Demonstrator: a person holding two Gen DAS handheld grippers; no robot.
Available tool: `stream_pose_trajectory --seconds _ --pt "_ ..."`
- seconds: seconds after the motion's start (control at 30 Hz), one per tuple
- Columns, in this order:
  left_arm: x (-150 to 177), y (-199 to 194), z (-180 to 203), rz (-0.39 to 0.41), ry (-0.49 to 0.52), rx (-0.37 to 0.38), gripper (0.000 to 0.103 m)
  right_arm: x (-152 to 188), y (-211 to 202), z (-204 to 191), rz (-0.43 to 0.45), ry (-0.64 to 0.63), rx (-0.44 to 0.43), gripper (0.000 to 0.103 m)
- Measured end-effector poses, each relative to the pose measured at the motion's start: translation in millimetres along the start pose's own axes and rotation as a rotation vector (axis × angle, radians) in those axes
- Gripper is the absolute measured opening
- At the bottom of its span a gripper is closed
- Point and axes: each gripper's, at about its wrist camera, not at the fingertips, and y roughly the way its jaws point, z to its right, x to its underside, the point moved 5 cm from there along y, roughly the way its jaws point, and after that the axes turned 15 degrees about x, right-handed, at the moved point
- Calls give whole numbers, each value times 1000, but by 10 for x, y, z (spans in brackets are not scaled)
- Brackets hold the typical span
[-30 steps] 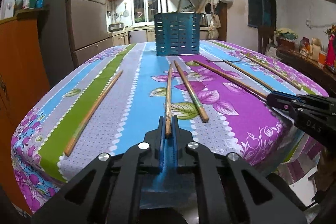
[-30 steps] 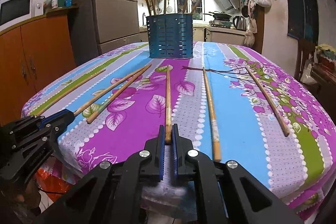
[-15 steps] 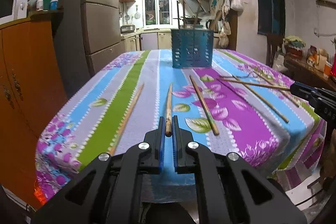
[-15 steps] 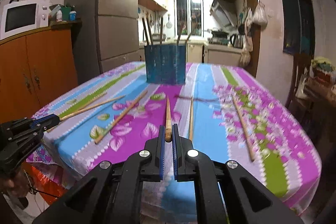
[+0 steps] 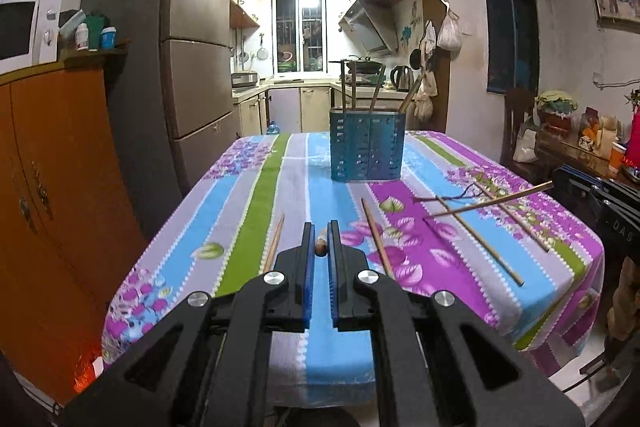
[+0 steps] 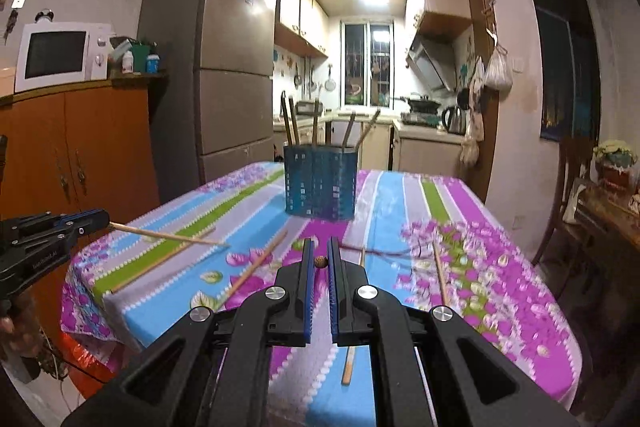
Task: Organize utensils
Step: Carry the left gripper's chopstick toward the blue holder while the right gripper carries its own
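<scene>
Short of the blue holder (image 5: pixel 366 146), each gripper (image 5: pixel 319 247) (image 6: pixel 320 261) is pinching a chopstick (image 5: pixel 320 246) (image 6: pixel 320 261) endwise; either could be slipping out.

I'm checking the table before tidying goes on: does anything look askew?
Yes. Loose chopsticks lie scattered at different angles on the tablecloth, not in the blue holder. Each gripper, left and right, grips one.
</scene>
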Motion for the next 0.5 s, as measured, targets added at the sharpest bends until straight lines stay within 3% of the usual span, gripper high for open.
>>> stream_pose_trajectory --seconds 0.5 --pt "-447 -79 -21 7 -10 70 5 -433 -10 -28 42 -15 -69 8"
